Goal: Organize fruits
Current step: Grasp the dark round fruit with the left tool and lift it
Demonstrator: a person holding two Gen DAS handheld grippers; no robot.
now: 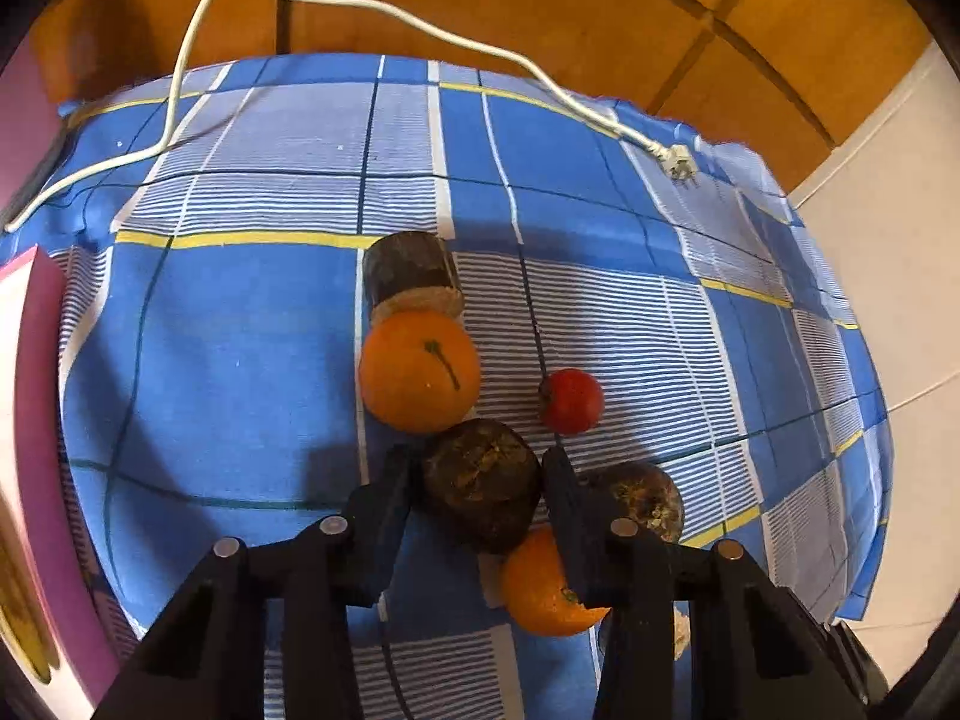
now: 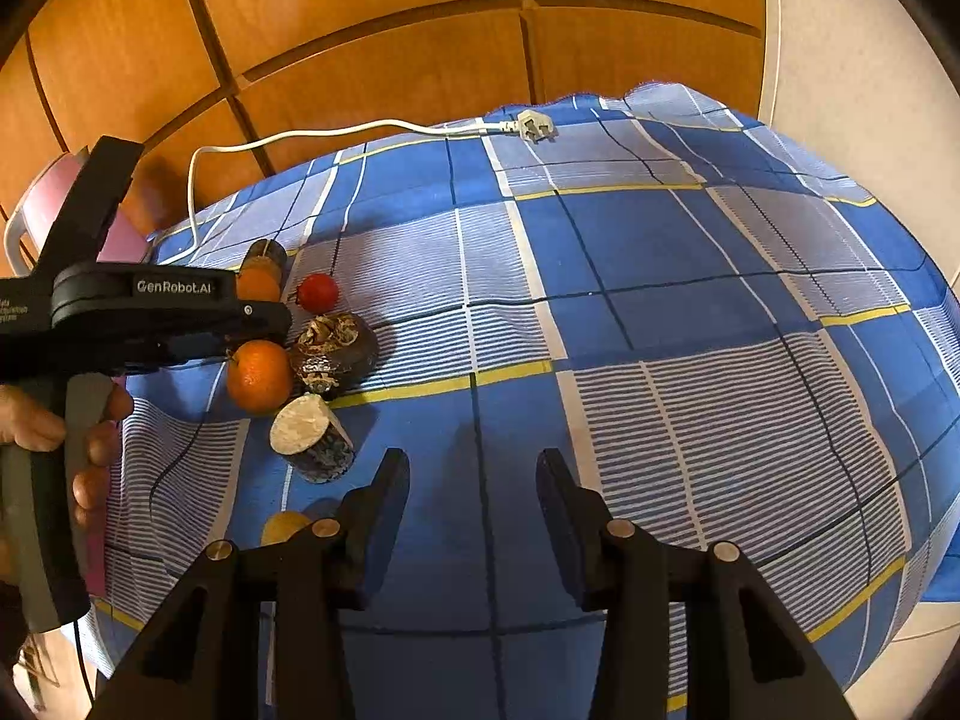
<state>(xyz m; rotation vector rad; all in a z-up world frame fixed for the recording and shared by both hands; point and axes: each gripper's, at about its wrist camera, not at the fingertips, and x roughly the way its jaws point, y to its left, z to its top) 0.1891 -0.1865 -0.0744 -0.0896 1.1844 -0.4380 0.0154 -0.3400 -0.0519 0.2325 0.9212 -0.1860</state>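
Blue checked cloth (image 1: 240, 360) with white stripes and thin yellow lines covers the table, and the fruit sits clustered on it. Through my left wrist camera, the left gripper (image 1: 477, 468) has a dark brown, round, rough-skinned fruit (image 1: 480, 480) between its black fingers (image 1: 390, 498); both fingers lie right against its sides, so I read it as grasped. Its top is mottled with paler, crusty patches.

Just beyond it sits a large smooth orange (image 1: 420, 378) with a green stem mark, and behind that a dark cylindrical piece (image 1: 411, 270) lying on its side. A small red tomato-like fruit (image 1: 571, 401) rests to the right, apart from the orange. Under the right finger I see a second orange (image 1: 540, 594) and another dark rough fruit (image 1: 642, 498), partly hidden.

From my right wrist camera, the right gripper (image 2: 474, 474) hangs over bare cloth with its jaws apart and nothing between them. A cut dark cylinder with a pale face (image 2: 309, 438) lies near its left finger, and a yellow fruit (image 2: 285, 528) peeks out behind that finger. A hand (image 2: 54, 438) grips the left tool's handle. A white power cable with a plug (image 2: 534, 126) trails across the far side of the cloth.
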